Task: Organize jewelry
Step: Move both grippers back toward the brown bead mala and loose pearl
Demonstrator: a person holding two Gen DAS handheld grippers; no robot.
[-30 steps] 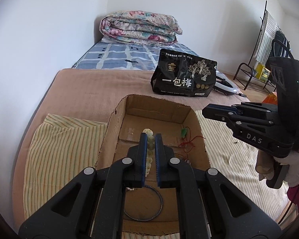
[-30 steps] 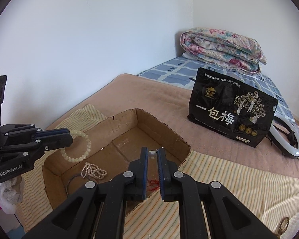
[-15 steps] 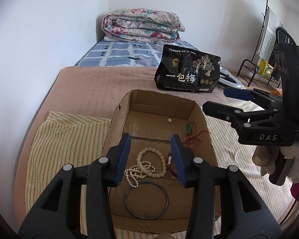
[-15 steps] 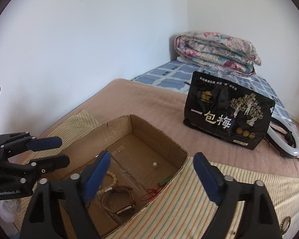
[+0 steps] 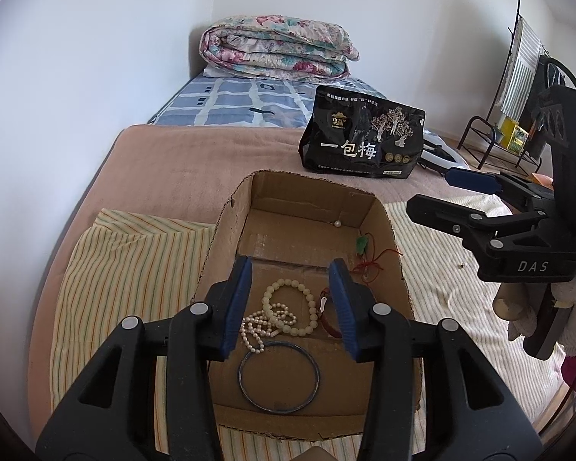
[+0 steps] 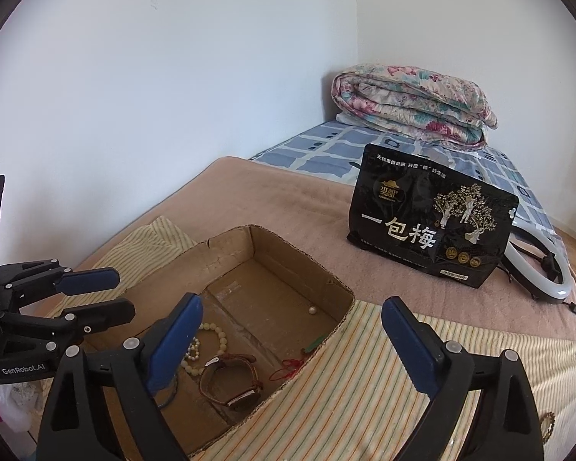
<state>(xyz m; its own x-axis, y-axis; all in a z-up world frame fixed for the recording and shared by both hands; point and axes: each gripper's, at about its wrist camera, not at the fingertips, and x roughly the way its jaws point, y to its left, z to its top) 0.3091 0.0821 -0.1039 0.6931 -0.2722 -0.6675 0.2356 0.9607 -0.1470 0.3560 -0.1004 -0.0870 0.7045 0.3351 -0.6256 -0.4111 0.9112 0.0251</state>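
Observation:
An open cardboard box (image 5: 380, 207) lies on the bed. On its floor are a pale bead bracelet (image 5: 288, 307), a pearl strand (image 5: 255, 330), a dark bangle (image 5: 279, 376), a brown watch (image 6: 230, 380), a red cord with a green pendant (image 5: 363, 246) and a loose pearl (image 5: 337, 223). My left gripper (image 5: 291, 269) hovers open over the bracelet, with nothing between its fingers. My right gripper (image 6: 293, 303) hangs over the box's right rim, its jaws opening wide and empty. Each gripper also shows in the other's view: the right gripper (image 5: 434, 190) and the left gripper (image 6: 121, 294).
The box rests on a striped cloth (image 5: 126, 261) over a tan blanket. A black snack bag (image 5: 361, 138) stands behind the box, with a ring light (image 6: 537, 276) beside it. A folded floral quilt (image 5: 276, 50) lies at the head. A small gold piece (image 6: 547, 422) lies on the cloth.
Both grippers went from shut to open. The bead bracelet left my left gripper and the pearl left my right one; both now lie in the box.

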